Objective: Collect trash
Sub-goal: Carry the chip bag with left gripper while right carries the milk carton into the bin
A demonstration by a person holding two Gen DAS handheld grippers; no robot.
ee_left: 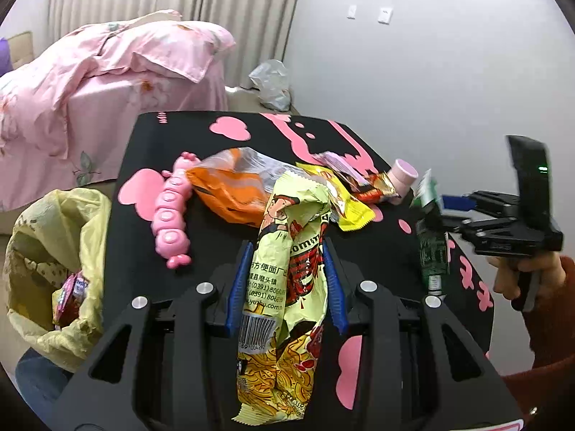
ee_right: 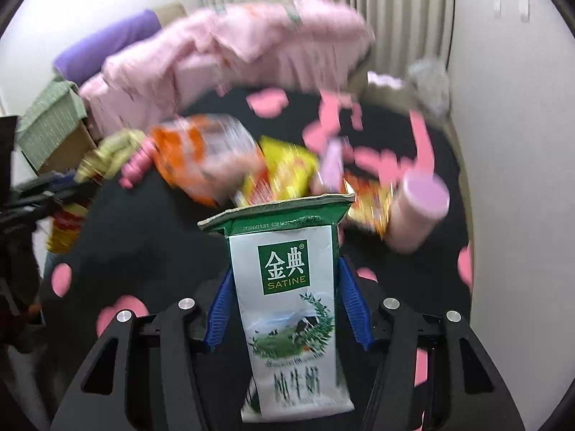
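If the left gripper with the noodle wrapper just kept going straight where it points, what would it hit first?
Probably the orange snack bag lying on the black table, just beyond the noodle wrapper that the left gripper holds. The yellow wrapper lies close beside it, and depth is hard to judge through the fisheye.

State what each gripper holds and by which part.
Left gripper: yellow-green noodle wrapper, pinched across its middle. Right gripper: green-and-white milk carton, held by its side faces.
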